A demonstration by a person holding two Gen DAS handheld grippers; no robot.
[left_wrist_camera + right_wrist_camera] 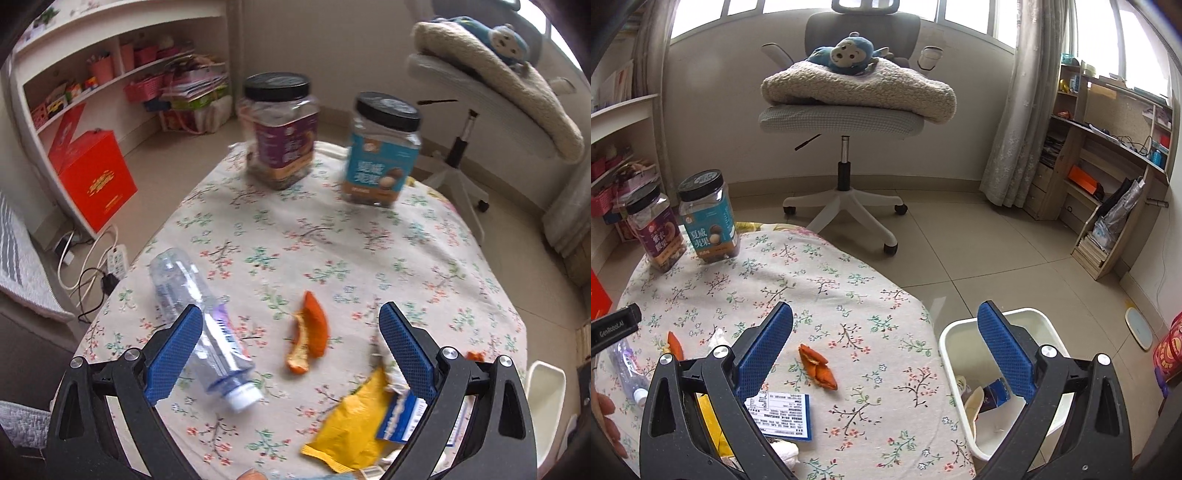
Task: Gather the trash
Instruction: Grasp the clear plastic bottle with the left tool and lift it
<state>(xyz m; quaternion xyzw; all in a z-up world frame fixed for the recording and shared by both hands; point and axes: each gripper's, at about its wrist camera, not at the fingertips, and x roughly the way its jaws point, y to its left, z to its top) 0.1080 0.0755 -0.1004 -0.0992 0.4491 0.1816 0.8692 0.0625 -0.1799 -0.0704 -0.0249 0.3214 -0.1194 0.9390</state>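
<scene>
A room with tiled floor, shelves along the walls and a swivel chair by the window surrounds a round bench under a floral cloth. At its far side stand two black-lidded jars, one with a purple label and one with a blue label.

The trash lies at the near side. In the left wrist view a clear bottle lies on its side, cap toward the camera, and the left blue pad hides part of its middle. A curl of peel sits between the pads, apart from both. A yellow packet and a blue-and-white wrapper lie at lower right, half hidden by the right finger; what sits beneath them is hard to make out, perhaps crumpled paper. The left gripper has its jaws wide and grips nothing.

In the right wrist view a second peel lies on the cloth, with a printed card beside it, its corner behind the left finger. A white bin stands on the floor just beside the bench edge, partly blocked by the right finger, with a few scraps inside. The right gripper is also spread wide and empty. A hand is cut off at the left edge.
</scene>
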